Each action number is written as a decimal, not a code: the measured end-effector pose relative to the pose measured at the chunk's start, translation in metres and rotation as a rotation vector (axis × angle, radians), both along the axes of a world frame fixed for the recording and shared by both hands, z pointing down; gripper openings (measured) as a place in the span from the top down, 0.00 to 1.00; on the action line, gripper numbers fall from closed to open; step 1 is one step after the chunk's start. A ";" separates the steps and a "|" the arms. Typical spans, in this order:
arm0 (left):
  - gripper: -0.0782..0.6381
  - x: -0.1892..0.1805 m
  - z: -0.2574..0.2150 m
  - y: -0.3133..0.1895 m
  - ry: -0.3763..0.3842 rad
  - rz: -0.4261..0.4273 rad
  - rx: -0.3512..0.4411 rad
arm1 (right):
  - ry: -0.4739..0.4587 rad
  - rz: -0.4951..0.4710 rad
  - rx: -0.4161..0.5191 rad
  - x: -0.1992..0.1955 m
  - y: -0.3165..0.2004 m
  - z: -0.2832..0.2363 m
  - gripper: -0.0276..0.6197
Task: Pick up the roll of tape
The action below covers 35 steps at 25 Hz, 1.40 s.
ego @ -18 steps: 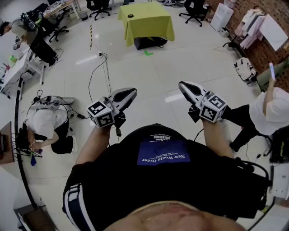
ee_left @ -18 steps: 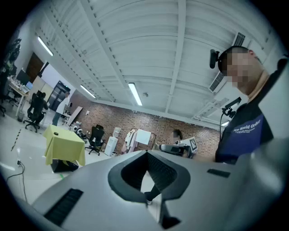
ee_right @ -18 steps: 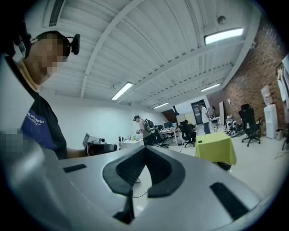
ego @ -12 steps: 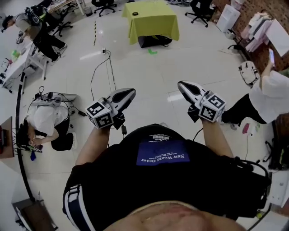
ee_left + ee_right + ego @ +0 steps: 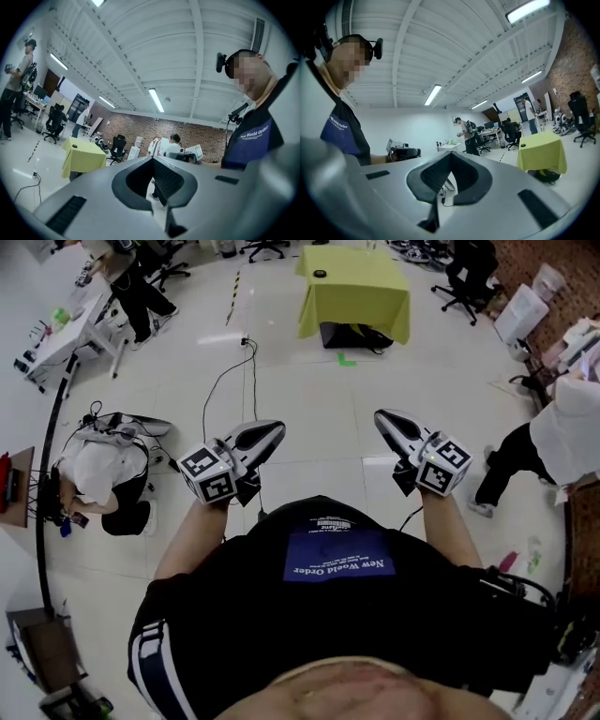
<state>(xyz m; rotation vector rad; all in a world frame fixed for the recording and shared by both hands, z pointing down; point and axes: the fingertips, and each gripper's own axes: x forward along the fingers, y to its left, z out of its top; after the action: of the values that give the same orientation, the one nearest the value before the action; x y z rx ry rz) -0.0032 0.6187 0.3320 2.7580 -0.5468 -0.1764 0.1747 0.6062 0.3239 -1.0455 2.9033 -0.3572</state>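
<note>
The roll of tape (image 5: 320, 274) is a small dark ring on a table draped in a yellow-green cloth (image 5: 361, 292), far across the floor. It also shows small in the left gripper view (image 5: 74, 146) and the right gripper view (image 5: 523, 145). My left gripper (image 5: 273, 431) and right gripper (image 5: 382, 418) are held level in front of my chest, side by side, both pointing toward that table. Both are shut with nothing in them, jaw tips meeting in each gripper view (image 5: 152, 159) (image 5: 450, 154).
A person crouches on the floor at the left (image 5: 94, 488) beside cables (image 5: 225, 381). Another person stands at the right (image 5: 562, 432). A dark bag (image 5: 352, 334) lies under the table. Office chairs (image 5: 469, 273) and desks (image 5: 56, 334) ring the room.
The head view has swung, so the yellow-green table now sits further right in the frame. The person at the right has walked. Both grippers keep their pose.
</note>
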 end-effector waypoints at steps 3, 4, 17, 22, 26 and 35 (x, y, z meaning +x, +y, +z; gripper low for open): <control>0.90 0.017 -0.004 -0.040 0.013 -0.036 0.007 | -0.008 -0.042 0.014 0.017 -0.047 -0.005 0.98; 0.90 0.023 -0.005 -0.052 0.022 -0.046 0.003 | -0.010 -0.053 0.018 0.023 -0.061 -0.006 0.98; 0.90 0.046 -0.002 -0.180 0.023 -0.070 -0.011 | -0.007 -0.081 -0.011 0.043 -0.194 0.004 0.98; 0.90 0.013 0.007 -0.235 0.045 -0.044 -0.008 | 0.023 -0.061 -0.012 0.010 -0.242 0.012 0.98; 0.90 -0.030 0.006 -0.294 0.058 -0.003 -0.009 | 0.028 -0.019 -0.006 -0.033 -0.300 0.005 0.98; 0.90 -0.132 0.015 -0.412 0.010 0.041 -0.015 | 0.018 0.024 -0.007 -0.138 -0.415 0.009 0.98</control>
<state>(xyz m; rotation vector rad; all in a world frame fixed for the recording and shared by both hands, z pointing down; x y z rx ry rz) -0.1352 0.2062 0.3474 2.7495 -0.4858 -0.1760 0.0363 0.1911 0.3325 -1.0889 2.9049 -0.3592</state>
